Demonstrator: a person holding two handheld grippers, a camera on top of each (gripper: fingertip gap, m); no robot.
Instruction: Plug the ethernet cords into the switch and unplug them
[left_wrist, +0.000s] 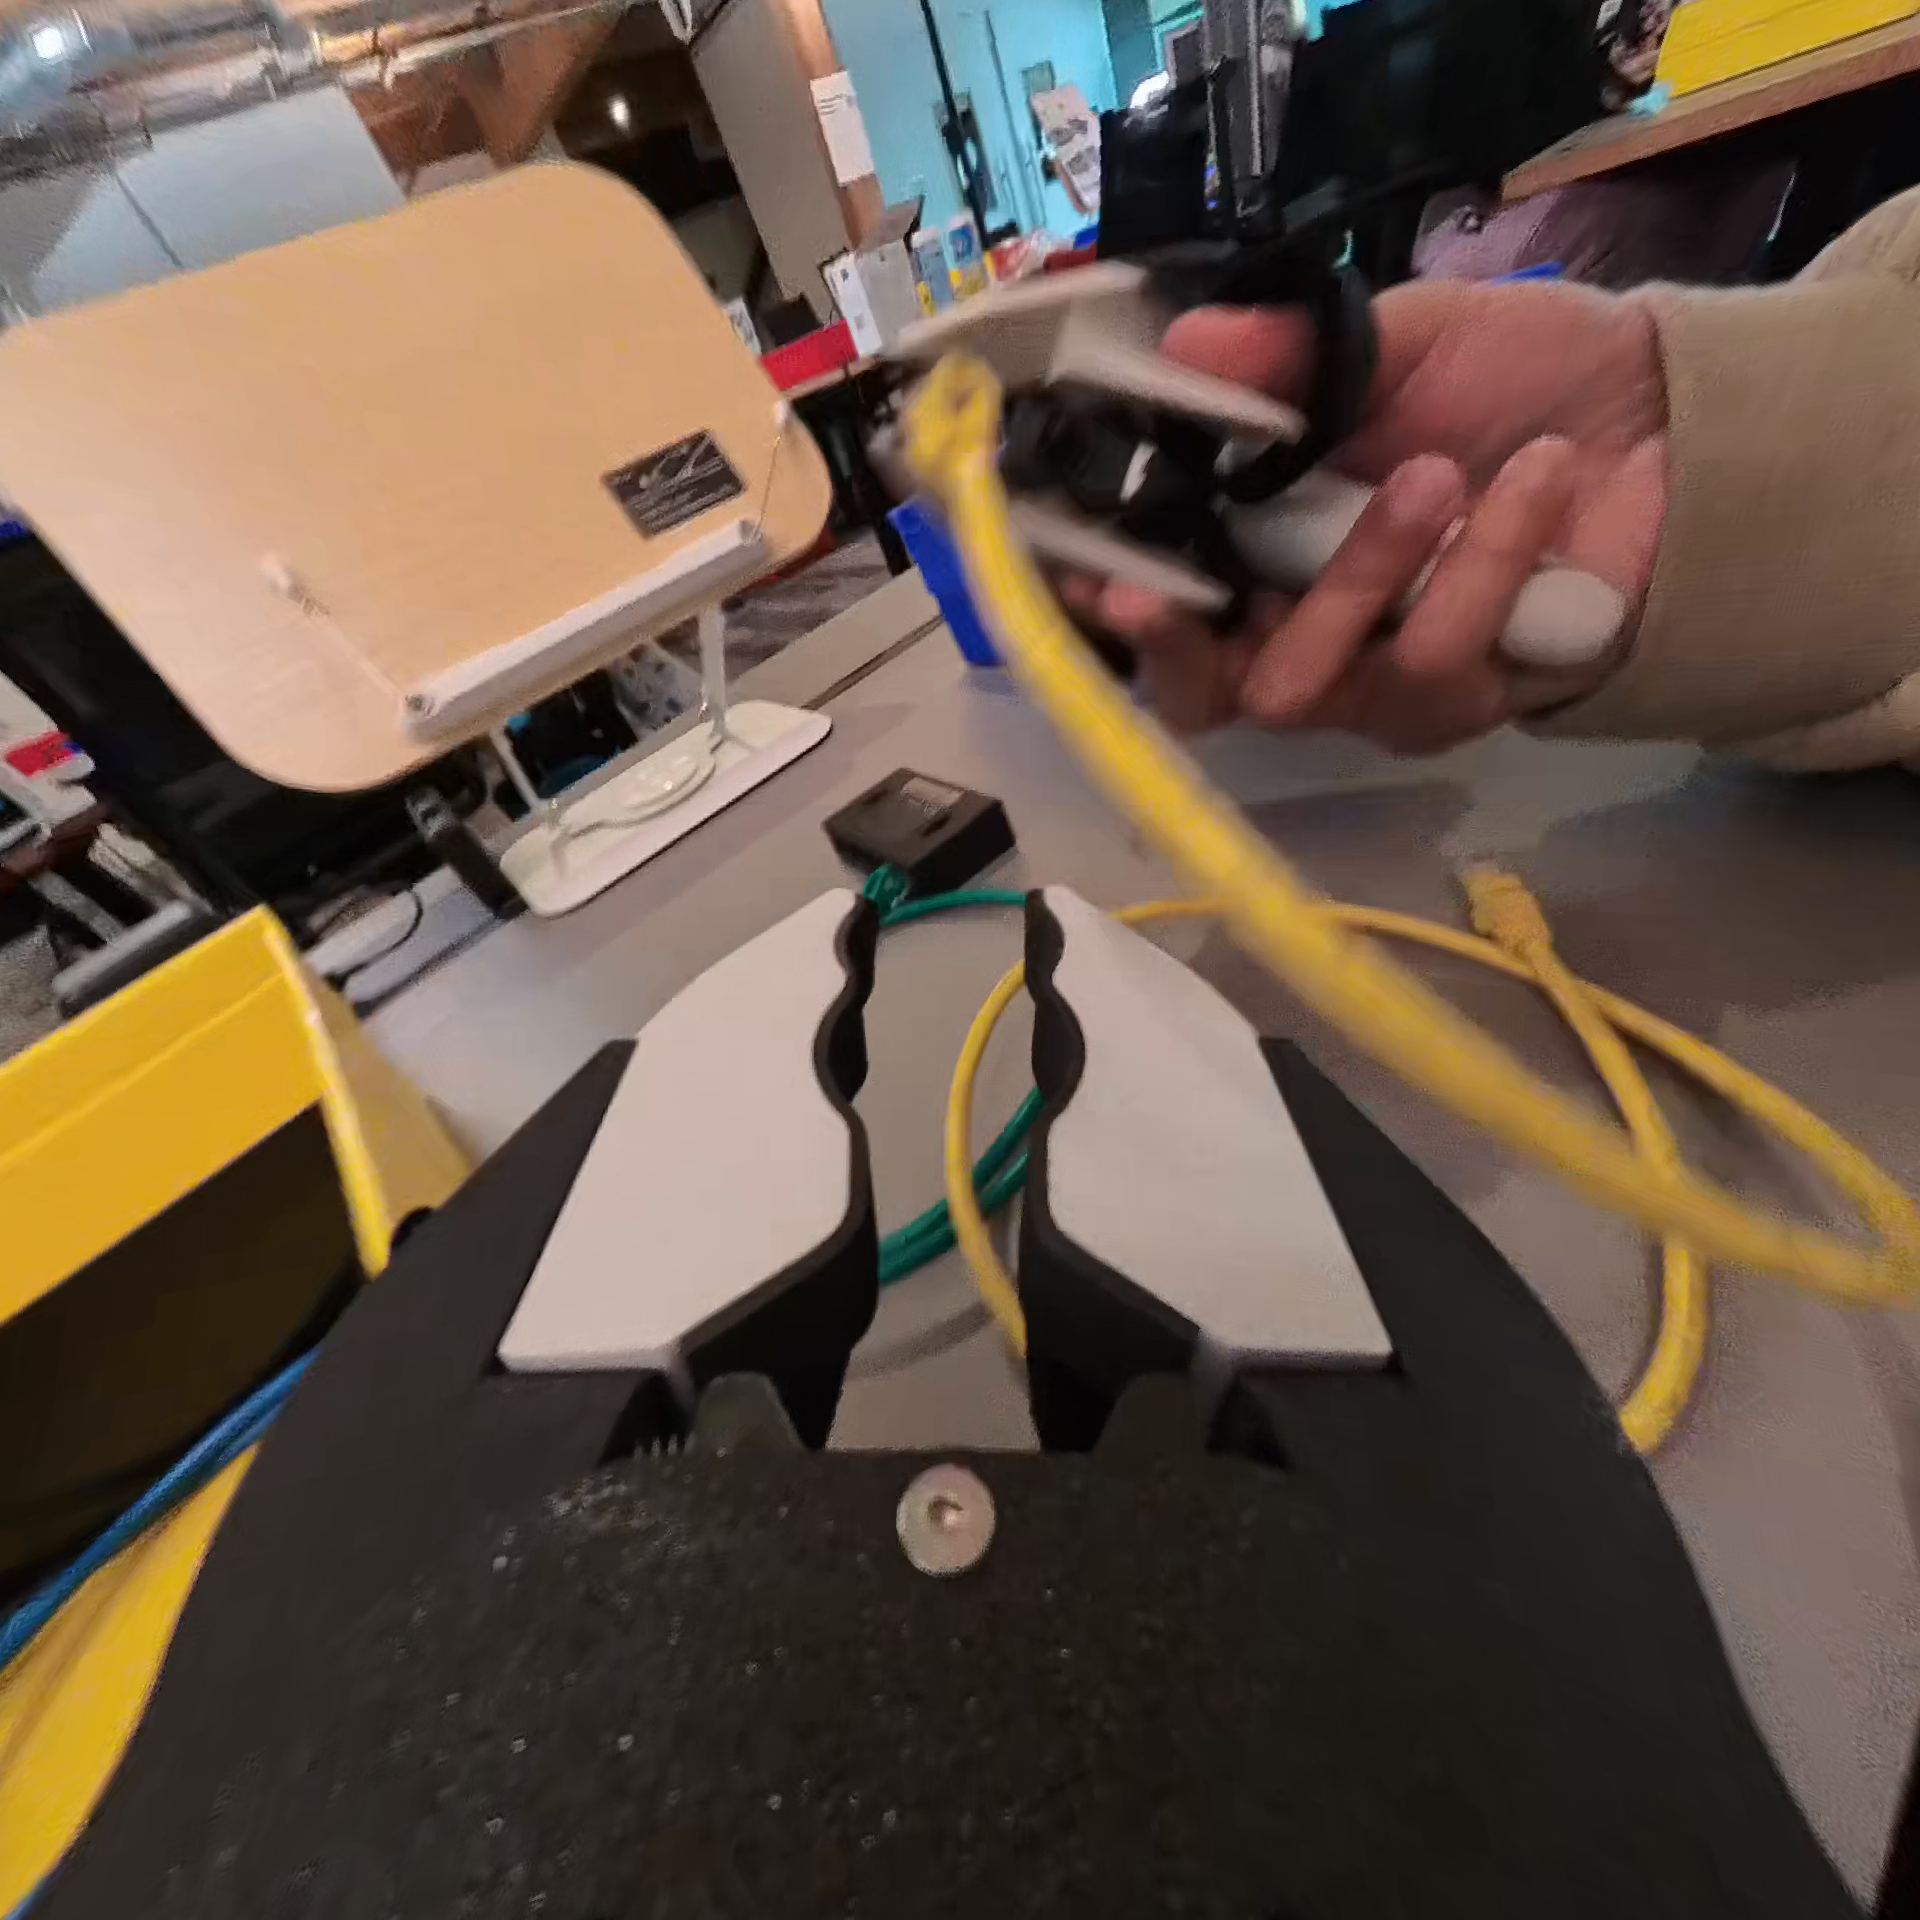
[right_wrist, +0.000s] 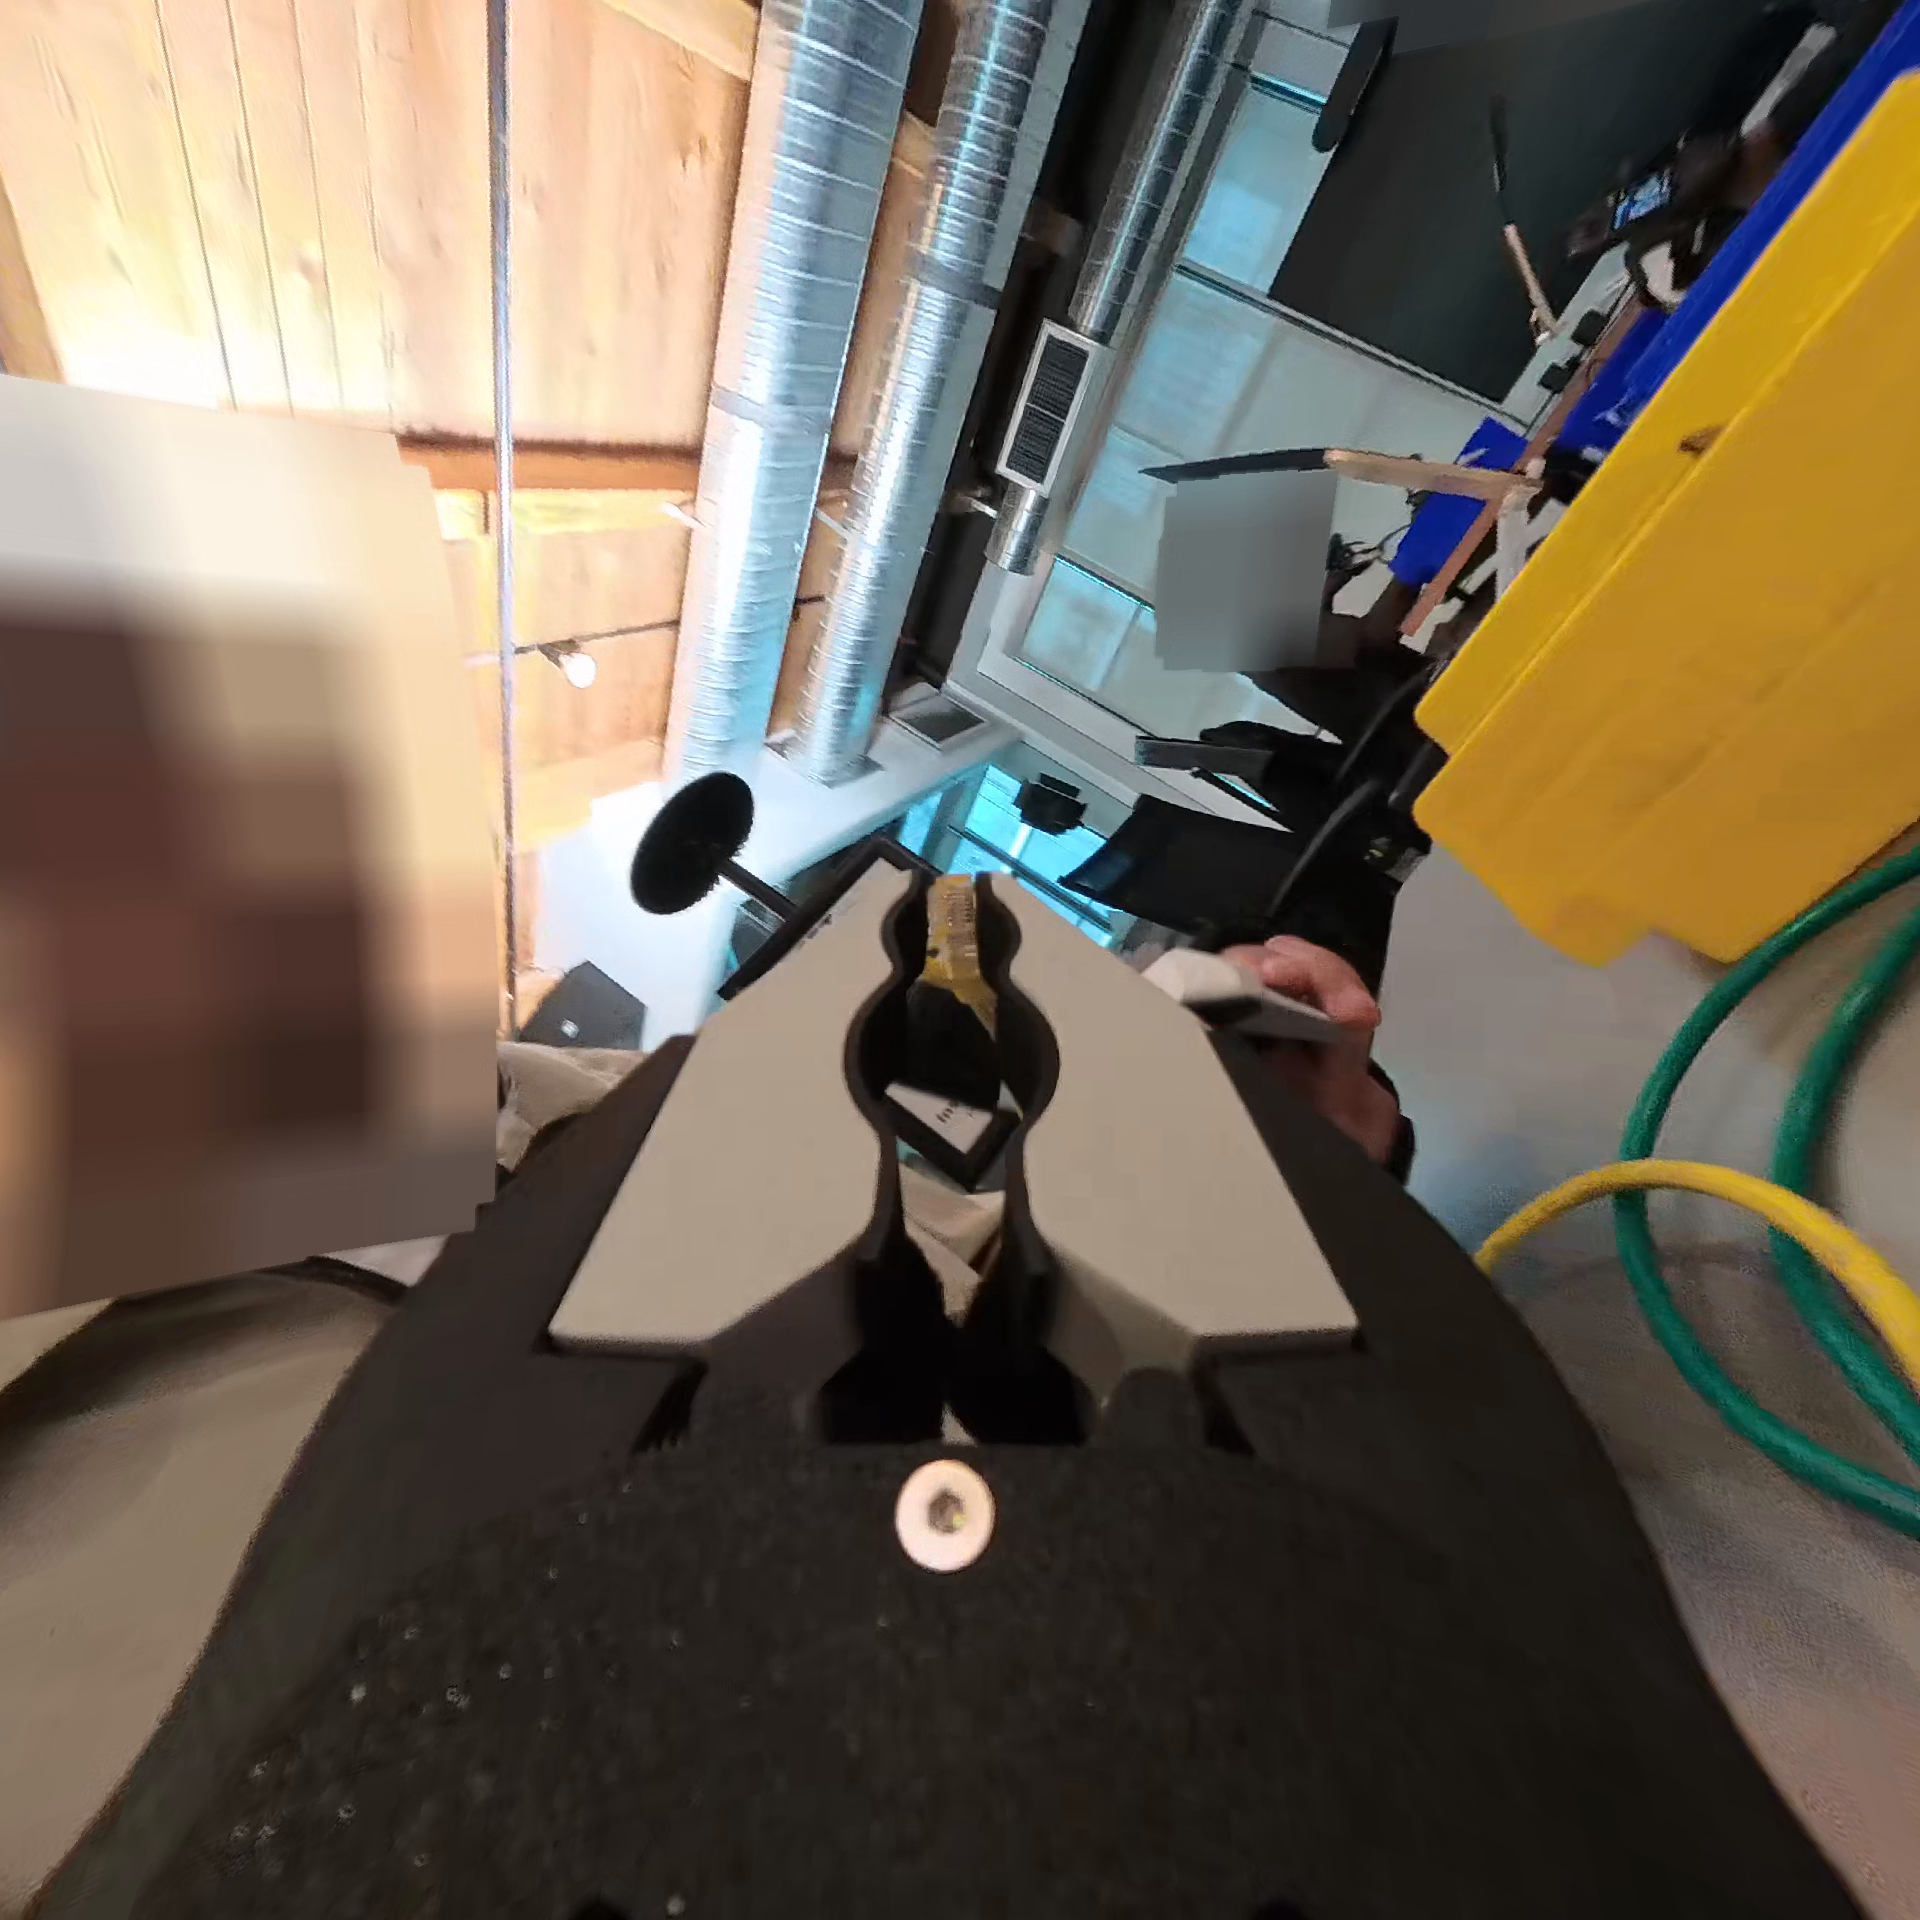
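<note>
Holding the yellow ethernet cord's plug (right_wrist: 954, 930) aloft, your right claw (right_wrist: 951, 904) was clamped at its tips; left claw (left_wrist: 940, 997) stood apart, empty. Blur suggested slippage before reaching the small black switch (left_wrist: 920, 821) on the grey surface (left_wrist: 1714, 852).

matt grey table (left_wrist: 1714, 935), glossy yellow plastic cord (left_wrist: 1195, 800), ribbed metal ducts (right_wrist: 831, 416).
</note>
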